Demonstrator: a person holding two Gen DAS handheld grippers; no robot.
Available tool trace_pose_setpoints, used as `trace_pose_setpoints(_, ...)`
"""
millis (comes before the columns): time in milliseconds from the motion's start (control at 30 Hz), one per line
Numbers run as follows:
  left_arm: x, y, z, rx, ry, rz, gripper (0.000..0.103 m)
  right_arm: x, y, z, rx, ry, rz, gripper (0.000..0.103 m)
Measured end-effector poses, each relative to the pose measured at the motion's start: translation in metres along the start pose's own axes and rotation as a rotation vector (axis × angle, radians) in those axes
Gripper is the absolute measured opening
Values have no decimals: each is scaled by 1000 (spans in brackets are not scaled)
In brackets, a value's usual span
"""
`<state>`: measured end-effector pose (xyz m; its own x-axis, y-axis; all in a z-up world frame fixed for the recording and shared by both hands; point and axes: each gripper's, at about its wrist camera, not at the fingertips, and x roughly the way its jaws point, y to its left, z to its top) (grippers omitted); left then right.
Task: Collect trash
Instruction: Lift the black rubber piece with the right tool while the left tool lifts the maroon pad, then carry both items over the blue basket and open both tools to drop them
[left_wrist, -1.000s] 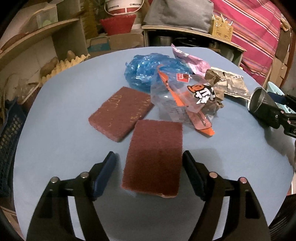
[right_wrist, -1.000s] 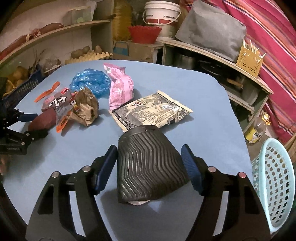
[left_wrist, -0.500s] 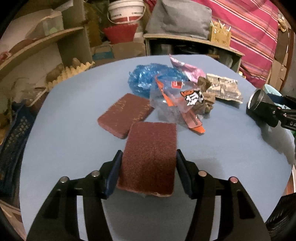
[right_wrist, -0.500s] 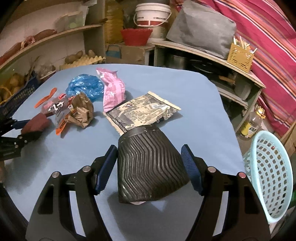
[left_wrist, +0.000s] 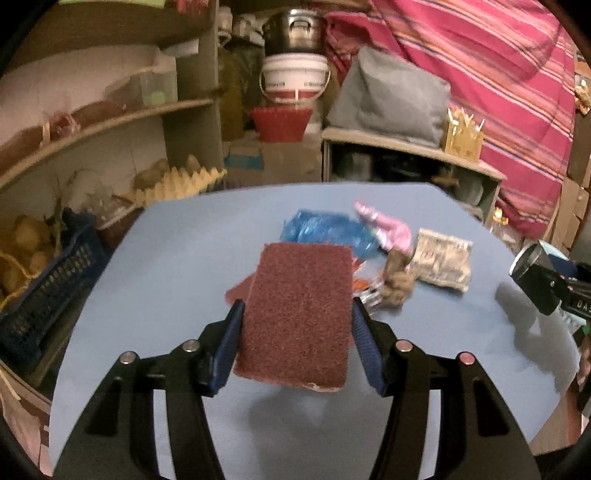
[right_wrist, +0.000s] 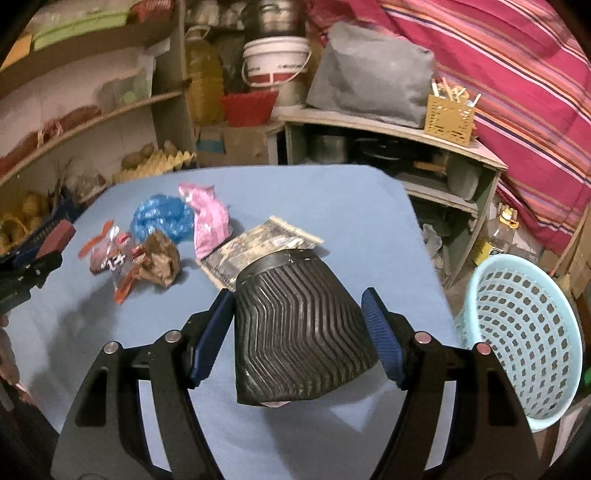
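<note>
- The left gripper (left_wrist: 297, 334) clamps a rectangular maroon scouring pad (left_wrist: 297, 314) by its 2 long edges, lifted off the blue table (left_wrist: 177, 266); the pad's shadow lies on the cloth beneath it.
- Ahead of the left gripper, past the pad's far edge, sit a crumpled blue plastic bag (left_wrist: 325, 230), a pink wrapper (left_wrist: 391, 230), a brown paper wad (left_wrist: 399, 282) and a printed foil packet (left_wrist: 443, 260).
- Bare blue cloth spreads to its left up to the table edge.
- The right gripper (right_wrist: 297, 332) holds a black ribbed rubber piece (right_wrist: 299, 332) between half-spread jaws, above the table.
- A pale blue perforated plastic basket (right_wrist: 524, 339) stands to its right, beyond the table edge.
</note>
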<state>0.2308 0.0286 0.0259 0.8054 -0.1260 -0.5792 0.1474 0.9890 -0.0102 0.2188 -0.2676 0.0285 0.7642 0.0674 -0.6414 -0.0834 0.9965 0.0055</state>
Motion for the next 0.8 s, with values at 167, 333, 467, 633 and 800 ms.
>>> trace_pose_setpoints(167,-12,-31,20,-3,-52,-28,57,-25,-32,11,50,-54,-9,71)
trace_pose_setpoints(333,-9,-79,39,10,-64,-91,57,-50,-85,22,137,-100,-41,71)
trace_pose_setpoints(467,-3,-127,50,39,-73,-135,57,-69,-130,22,189,-124,-106,71)
trace_pose_setpoints(633,8,-188,57,60,-72,-208,57,-83,-186,4,244,-125,-213,71)
trace_pose_setpoints(800,22,-243,57,75,-56,-278,57,-79,-229,-21,294,-81,-250,71)
